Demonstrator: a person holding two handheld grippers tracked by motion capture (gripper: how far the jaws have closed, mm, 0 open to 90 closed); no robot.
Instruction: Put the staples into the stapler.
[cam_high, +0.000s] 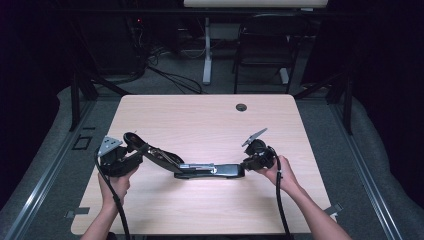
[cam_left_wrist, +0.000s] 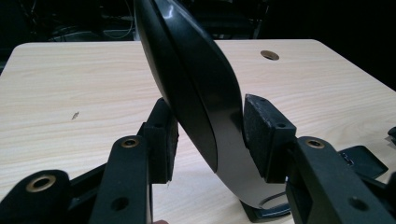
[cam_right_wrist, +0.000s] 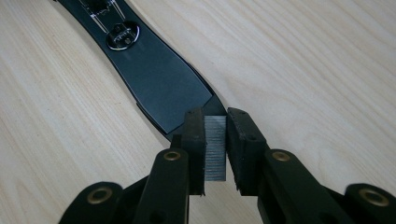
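High view — a long black hinged tool (cam_high: 200, 167), likely a heavy-duty stapler or punch, lies across the near half of the wooden table (cam_high: 210, 120); its lever arm rises toward the left gripper (cam_high: 131, 150), while the right gripper (cam_high: 248, 163) meets its base end.

Left gripper view — the pads (cam_left_wrist: 261, 135) clamp the glossy curved lever (cam_left_wrist: 196, 93) from both sides, tilted above the table.

Right gripper view — the jaws stand nearly closed at the tip of the flat base (cam_right_wrist: 159, 74); whether they pinch it cannot be told.

The tool looks rigid, fairly heavy and smooth — slippery on the lever, best held at both ends.
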